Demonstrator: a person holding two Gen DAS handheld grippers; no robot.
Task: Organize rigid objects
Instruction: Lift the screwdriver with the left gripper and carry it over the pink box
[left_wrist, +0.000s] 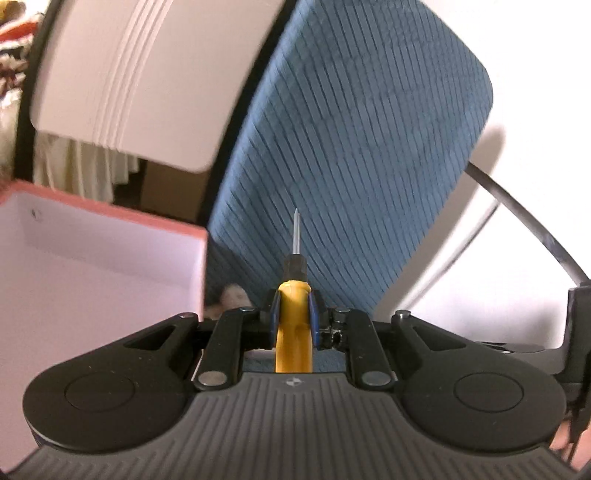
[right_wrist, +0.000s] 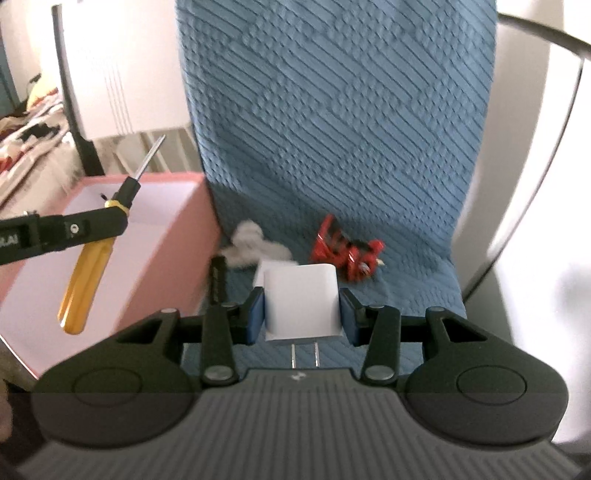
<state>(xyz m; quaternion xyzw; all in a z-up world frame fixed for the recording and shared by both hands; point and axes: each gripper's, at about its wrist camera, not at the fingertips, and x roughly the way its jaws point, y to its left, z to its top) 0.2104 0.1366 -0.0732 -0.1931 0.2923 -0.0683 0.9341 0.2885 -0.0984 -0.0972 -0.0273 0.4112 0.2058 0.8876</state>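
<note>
The left tool (left_wrist: 293, 314) pinches a yellow-handled screwdriver (left_wrist: 293, 332) between its blue pads, the black collar and thin metal shaft pointing forward past the fingertips. In the left wrist view the butt of the handle is hidden behind the tool's body. From the right wrist view the same screwdriver (right_wrist: 88, 280) hangs in the air above the open pink box (right_wrist: 173, 266), held at the neck, with its whole handle showing.

The right tool (right_wrist: 302, 314) is pressed onto a white plug-in charger (right_wrist: 301, 299), one blue pad on each side, the two metal prongs pointing back toward the camera. The charger's far end is partly cut off by blur.

The pink box stands at the left edge of the blue ribbed cloth (right_wrist: 332, 129) that covers the table; its near wall and floor run out of the picture at the lower left.

On the cloth beyond the charger lies a small red toy (right_wrist: 347, 251), too blurred to say what it is. To its left is a pale grey-white lump (right_wrist: 251, 243), also unclear, and a dark slim stick-shaped object (right_wrist: 218, 280) just beside the box's right wall, half hidden by the right tool's linkage.

A dark curved cable (left_wrist: 517, 210) crosses the white surface to the right of the cloth.
</note>
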